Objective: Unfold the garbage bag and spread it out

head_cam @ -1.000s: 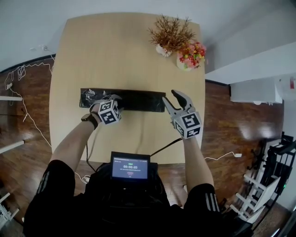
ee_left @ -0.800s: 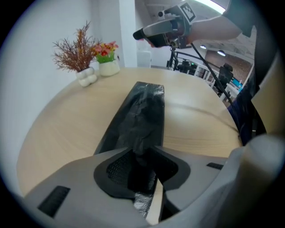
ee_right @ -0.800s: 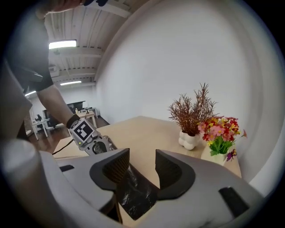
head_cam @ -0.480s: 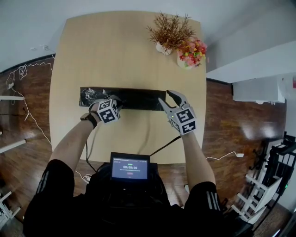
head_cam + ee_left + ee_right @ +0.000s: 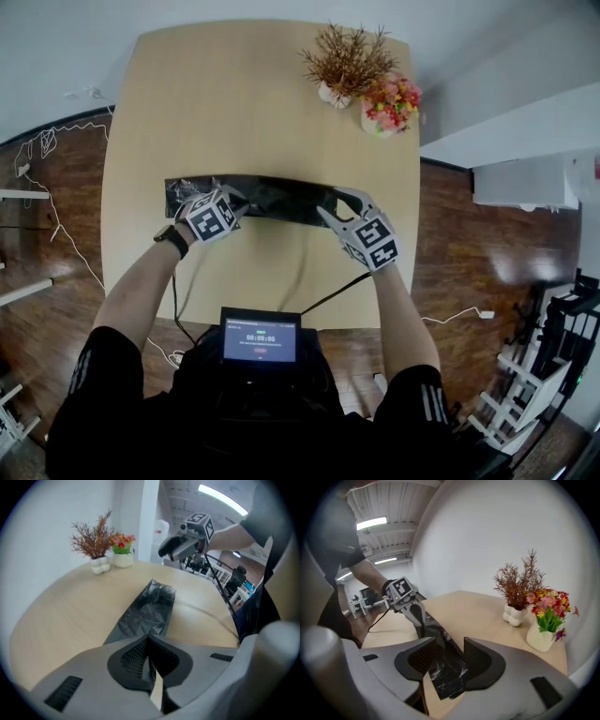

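Note:
A black garbage bag [image 5: 281, 199], folded into a long strip, lies across the middle of the light wooden table [image 5: 187, 112]. My left gripper [image 5: 228, 196] is near the strip's left part; its jaws have just been closing and now stand shut on the bag's near edge [image 5: 147, 609], which runs away from the tips [image 5: 149, 639]. My right gripper [image 5: 340, 205] hovers at the strip's right end with its jaws apart. In the right gripper view that crinkled end [image 5: 447, 677] lies between and below the jaws [image 5: 449, 651], and the pads are not pressing on it.
At the far right of the table stand a dried plant in a white vase [image 5: 342, 67] and a pot of coloured flowers [image 5: 389, 105]. A small screen [image 5: 261, 339] sits at the near edge, with a cable [image 5: 328, 292] running to it. Wooden floor surrounds the table.
My left gripper has shut on the bag's edge and risen a little, lifting that part of the strip. My right gripper has come down and leftward over the bag's right end.

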Motion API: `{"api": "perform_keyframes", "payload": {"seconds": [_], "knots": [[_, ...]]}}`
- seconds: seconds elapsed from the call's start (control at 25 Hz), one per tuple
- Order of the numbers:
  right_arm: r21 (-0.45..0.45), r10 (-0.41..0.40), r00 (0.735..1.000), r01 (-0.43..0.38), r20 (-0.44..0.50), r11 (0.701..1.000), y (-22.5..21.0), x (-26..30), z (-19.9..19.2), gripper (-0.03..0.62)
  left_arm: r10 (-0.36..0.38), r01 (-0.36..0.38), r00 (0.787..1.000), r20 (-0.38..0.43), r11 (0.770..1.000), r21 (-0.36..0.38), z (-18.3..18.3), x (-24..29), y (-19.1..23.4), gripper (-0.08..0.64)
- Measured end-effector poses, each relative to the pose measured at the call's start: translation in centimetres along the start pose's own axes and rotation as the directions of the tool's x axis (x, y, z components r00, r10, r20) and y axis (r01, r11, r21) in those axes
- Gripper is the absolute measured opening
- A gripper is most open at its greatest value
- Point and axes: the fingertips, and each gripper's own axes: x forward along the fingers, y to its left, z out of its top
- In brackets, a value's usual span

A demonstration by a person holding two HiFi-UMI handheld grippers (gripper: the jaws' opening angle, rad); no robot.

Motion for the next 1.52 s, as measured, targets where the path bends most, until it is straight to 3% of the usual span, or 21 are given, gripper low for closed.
{"api": "perform_keyframes", "payload": {"seconds": [0.12,0.28,0.44,0.68,0.84,1.0,1.08,1.2,1.36,1.52], "knots": [[-0.108,0.086,0.993,-0.094,-0.077,0.990,2.7,1.0,-0.8,0.207,-0.018,0.023,0.998,0.060,0.996,-0.085,0.9,-1.3,0.7,0.000],[-0.269,0.118,0.967,-0.178,-0.224,0.947,4.7,2.7,-3.8,0.216,-0.013,0.038,0.992,0.129,0.980,-0.196,1.6,-2.7,2.2,0.000],[-0.306,0.159,0.943,-0.250,-0.293,0.919,6.5,4.3,-6.2,0.230,-0.012,0.069,0.982,0.191,0.952,-0.297,2.6,-3.9,3.5,0.000],[-0.416,0.105,0.920,-0.270,-0.377,0.868,7.6,6.1,-8.1,0.233,-0.008,0.097,0.973,0.229,0.920,-0.380,3.2,-4.4,5.3,0.000],[-0.383,0.139,0.946,-0.249,-0.294,0.889,8.5,5.7,-6.1,0.235,-0.006,0.112,0.969,0.248,0.902,-0.416,3.7,-4.5,6.1,0.000],[-0.332,0.203,0.946,-0.283,-0.254,0.900,10.4,5.4,-5.3,0.238,0.001,0.114,0.967,0.254,0.891,-0.439,3.6,-4.7,7.0,0.000],[-0.331,0.175,0.949,-0.259,-0.261,0.907,10.4,5.5,-5.6,0.238,0.004,0.115,0.967,0.255,0.886,-0.450,3.6,-4.7,7.3,0.000],[-0.377,0.073,0.933,-0.213,-0.353,0.901,9.2,6.2,-7.8,0.229,0.002,0.126,0.964,0.267,0.877,-0.463,3.6,-4.8,7.5,0.000],[-0.377,0.026,0.928,-0.176,-0.371,0.909,7.7,6.4,-8.7,0.019,-0.019,0.137,0.967,0.254,0.879,-0.457,3.3,-4.6,7.3,0.000],[-0.301,0.051,0.936,-0.163,-0.348,0.940,6.6,6.1,-7.3,0.006,-0.019,0.095,0.981,0.193,0.916,-0.390,2.4,-4.6,7.1,0.000]]}}
